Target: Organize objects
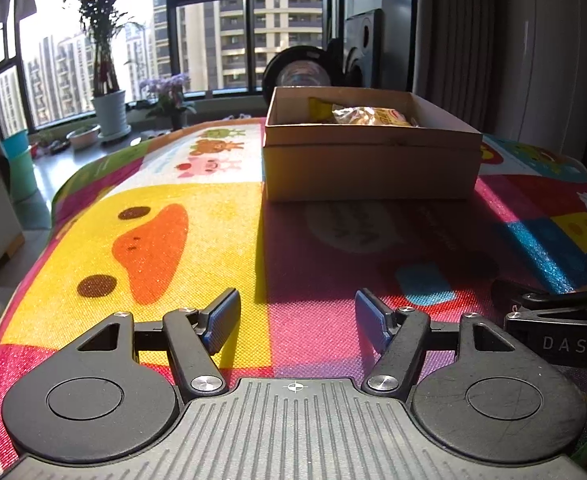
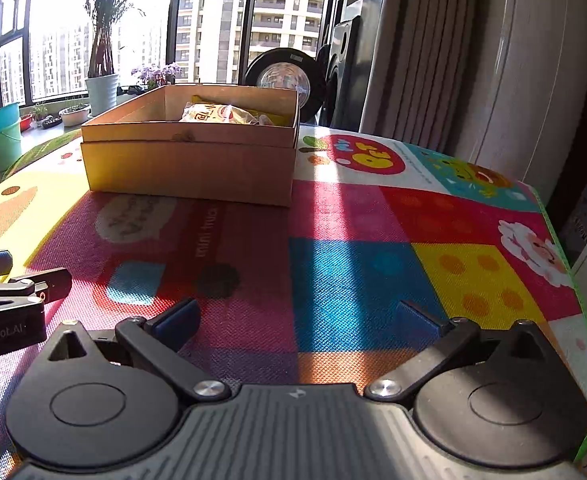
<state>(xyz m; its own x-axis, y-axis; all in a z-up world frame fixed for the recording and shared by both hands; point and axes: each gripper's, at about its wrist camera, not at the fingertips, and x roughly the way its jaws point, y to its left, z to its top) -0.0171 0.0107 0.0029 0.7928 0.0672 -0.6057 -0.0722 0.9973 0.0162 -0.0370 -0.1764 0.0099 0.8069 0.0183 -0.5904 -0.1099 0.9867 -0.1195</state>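
Note:
A brown cardboard box [image 1: 369, 160] [image 2: 189, 164] stands on the colourful play mat, ahead of both grippers. Inside it lie crinkly snack packets [image 1: 367, 116] [image 2: 223, 114], yellow and clear, only partly visible over the rim. My left gripper [image 1: 295, 320] is open low over the mat, nothing between its blue pads. My right gripper [image 2: 297, 320] is open wider, also empty, over the pink and blue squares. Each gripper shows at the edge of the other's view: the right one [image 1: 553, 316] and the left one [image 2: 9, 292].
The cartoon mat [image 1: 165, 240] [image 2: 373, 260] covers the table; its edges fall off at left and right. Behind the box stand a round black fan [image 2: 281, 76], a speaker [image 1: 363, 48], a window sill with potted plants [image 1: 107, 80], and a curtain [image 2: 433, 48].

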